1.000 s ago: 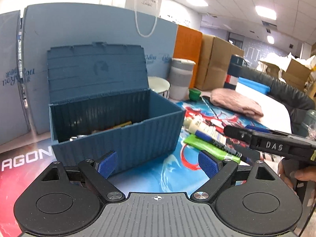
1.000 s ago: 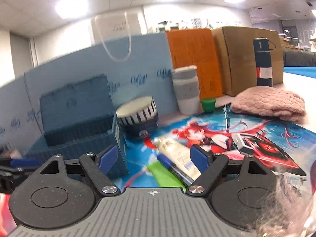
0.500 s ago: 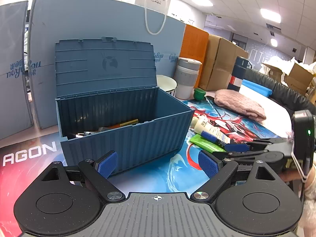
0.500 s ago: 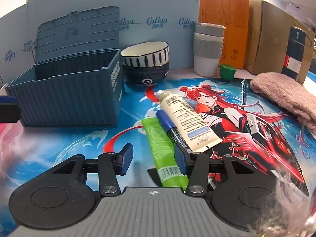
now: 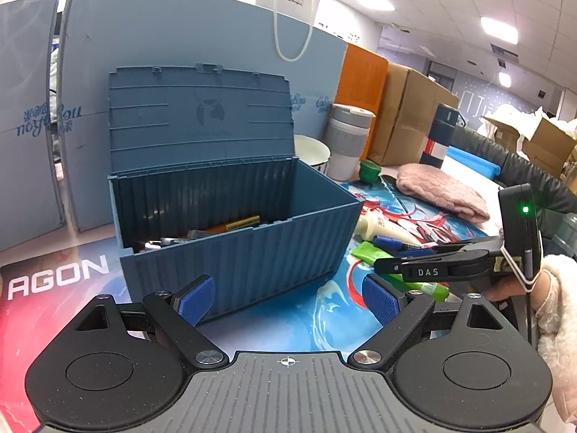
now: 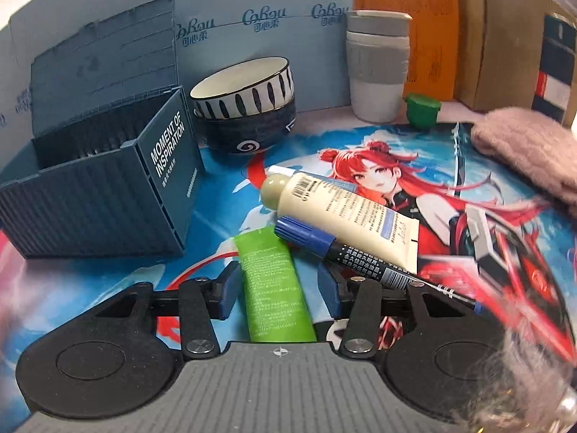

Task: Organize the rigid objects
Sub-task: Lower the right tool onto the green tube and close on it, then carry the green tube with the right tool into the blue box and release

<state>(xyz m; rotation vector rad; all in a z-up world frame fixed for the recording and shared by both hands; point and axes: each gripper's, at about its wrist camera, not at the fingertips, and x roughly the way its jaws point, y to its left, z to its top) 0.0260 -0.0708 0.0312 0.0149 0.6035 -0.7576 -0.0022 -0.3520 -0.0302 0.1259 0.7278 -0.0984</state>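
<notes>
An open blue storage box (image 5: 234, 252) stands on the printed mat with several small items lying inside. My left gripper (image 5: 285, 299) hangs open just in front of it, with nothing between its pads. Right of the box (image 6: 90, 209) lie a green tube (image 6: 270, 278), a blue marker (image 6: 324, 241) and a cream tube (image 6: 342, 213). My right gripper (image 6: 279, 285) straddles the green tube low over the mat. Its jaws are closing, the left pad is nearly at the tube, and a small gap remains on the right. In the left wrist view the right gripper (image 5: 382, 265) reaches over the green tube (image 5: 371, 252).
Two stacked bowls (image 6: 245, 108), a grey-banded cup (image 6: 378, 54) and a green cap (image 6: 422, 110) stand behind the tubes. A pink cloth (image 6: 523, 144) lies at the right. A blue panel, an orange board and cardboard boxes (image 5: 407, 115) wall the back.
My right gripper came down and forward over the tubes, and its jaws narrowed around the green tube. The left gripper stayed open and almost still.
</notes>
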